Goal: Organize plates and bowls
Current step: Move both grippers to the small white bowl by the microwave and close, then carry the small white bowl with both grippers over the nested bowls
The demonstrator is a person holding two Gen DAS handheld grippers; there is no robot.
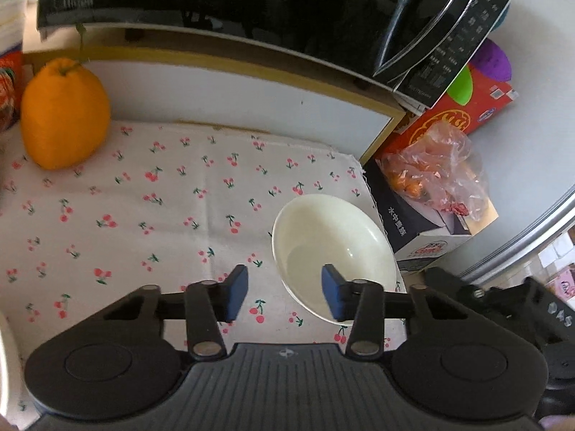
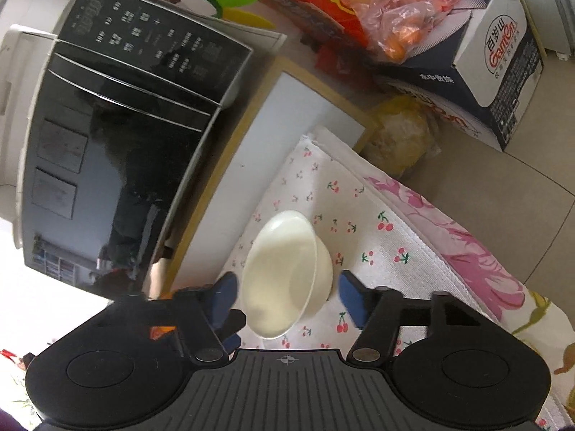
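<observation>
A white bowl (image 1: 334,248) stands on the cherry-print cloth (image 1: 143,215) near its right edge. My left gripper (image 1: 285,296) straddles the bowl's near-left rim: its right pad hangs over the inside, its left pad stands outside over the cloth, and neither presses on the rim. In the right wrist view the same bowl (image 2: 284,273) lies between the blue pads of my right gripper (image 2: 285,292), with a small gap on each side. The right gripper's black body (image 1: 503,309) shows at the right of the left wrist view.
A large orange fruit (image 1: 64,115) sits at the cloth's far left. A black microwave (image 2: 118,143) overhangs the back on a white shelf. Boxes and a plastic bag of oranges (image 1: 435,176) crowd the right side. A pink floral cloth (image 2: 467,244) lies beyond the cherry cloth's edge.
</observation>
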